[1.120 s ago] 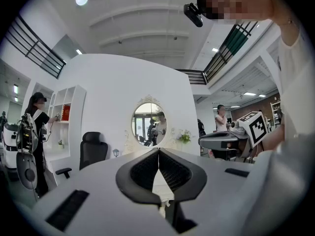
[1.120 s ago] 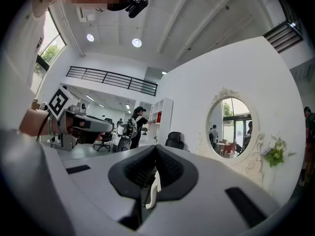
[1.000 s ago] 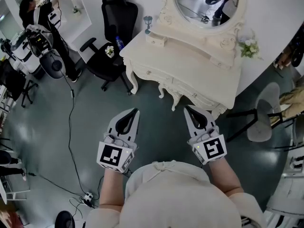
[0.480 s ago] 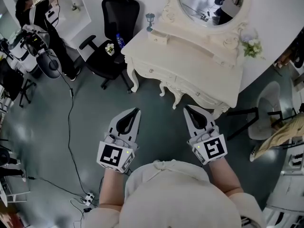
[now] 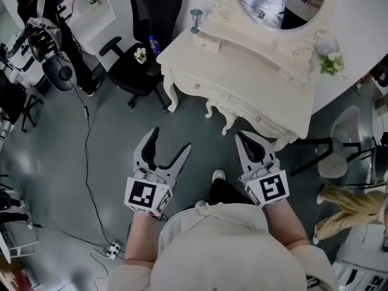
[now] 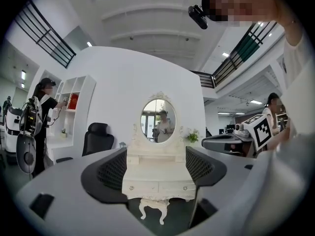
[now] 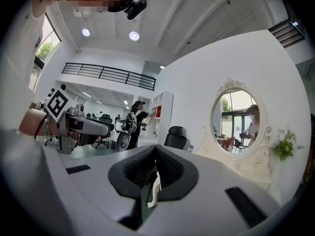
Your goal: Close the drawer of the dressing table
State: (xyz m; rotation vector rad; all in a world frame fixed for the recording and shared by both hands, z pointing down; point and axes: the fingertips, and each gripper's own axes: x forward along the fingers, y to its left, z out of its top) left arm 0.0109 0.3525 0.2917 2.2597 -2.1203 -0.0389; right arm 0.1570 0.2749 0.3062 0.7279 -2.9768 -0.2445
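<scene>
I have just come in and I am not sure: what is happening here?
A person stands facing the dressing table, a gripper in each hand. The left gripper has just been opening its jaws, with nothing between them; the right gripper is shut and empty. Neither touches the table yet.

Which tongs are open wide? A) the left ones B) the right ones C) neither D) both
A: the left tongs have just been opening and stand spread apart, holding nothing, while the right tongs are pressed together.
</scene>
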